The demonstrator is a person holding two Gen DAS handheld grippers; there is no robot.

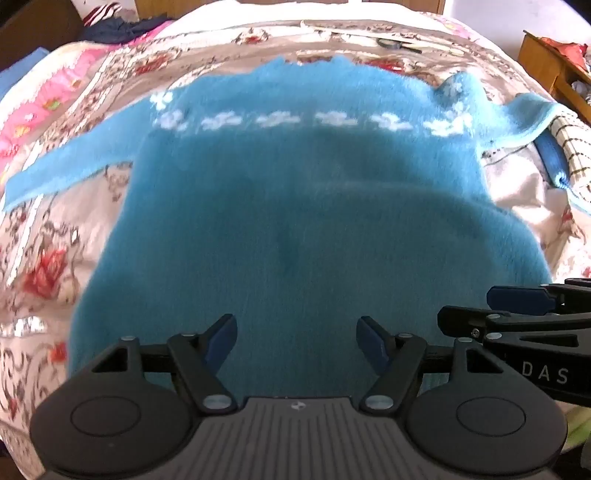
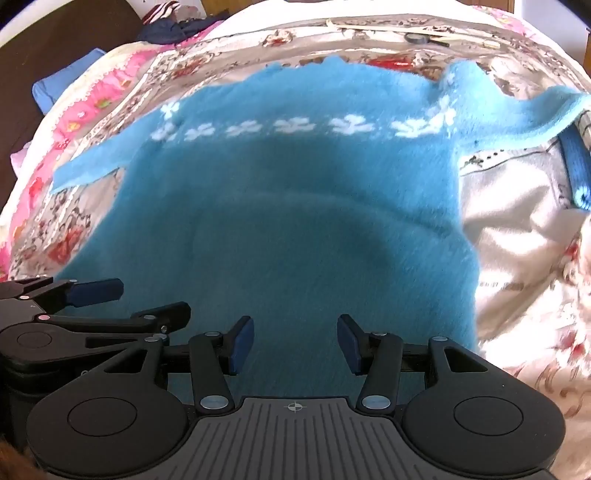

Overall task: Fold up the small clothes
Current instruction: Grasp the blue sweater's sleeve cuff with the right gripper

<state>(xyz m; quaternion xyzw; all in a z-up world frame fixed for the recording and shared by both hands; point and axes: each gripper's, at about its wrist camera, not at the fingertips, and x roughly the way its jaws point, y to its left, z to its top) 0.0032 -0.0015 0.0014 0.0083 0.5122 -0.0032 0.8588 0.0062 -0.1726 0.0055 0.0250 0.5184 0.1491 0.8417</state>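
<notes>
A fluffy blue sweater (image 1: pixel 295 192) with a row of white flowers (image 1: pixel 280 120) across the chest lies spread flat on a floral bedspread (image 1: pixel 44 258). One sleeve (image 1: pixel 70 166) stretches out to the left. The other sleeve (image 1: pixel 532 118) runs right and bends back over a checked cloth. My left gripper (image 1: pixel 297 339) is open above the sweater's near part, with nothing pinched. Close beside it on the right, my right gripper (image 2: pixel 295 343) is also open over the same fabric (image 2: pixel 288 221). Each shows in the other's view: the right gripper (image 1: pixel 480 308) and the left gripper (image 2: pixel 136 301).
A pink quilt (image 1: pixel 33 110) lies at the left, with dark clothes (image 1: pixel 118 29) behind it. A checked cloth (image 1: pixel 576 147) and a wooden cabinet (image 1: pixel 550 62) are on the right. Small flat items (image 1: pixel 395 42) rest at the bed's far edge. A blue pad (image 2: pixel 55 88) lies off the left side.
</notes>
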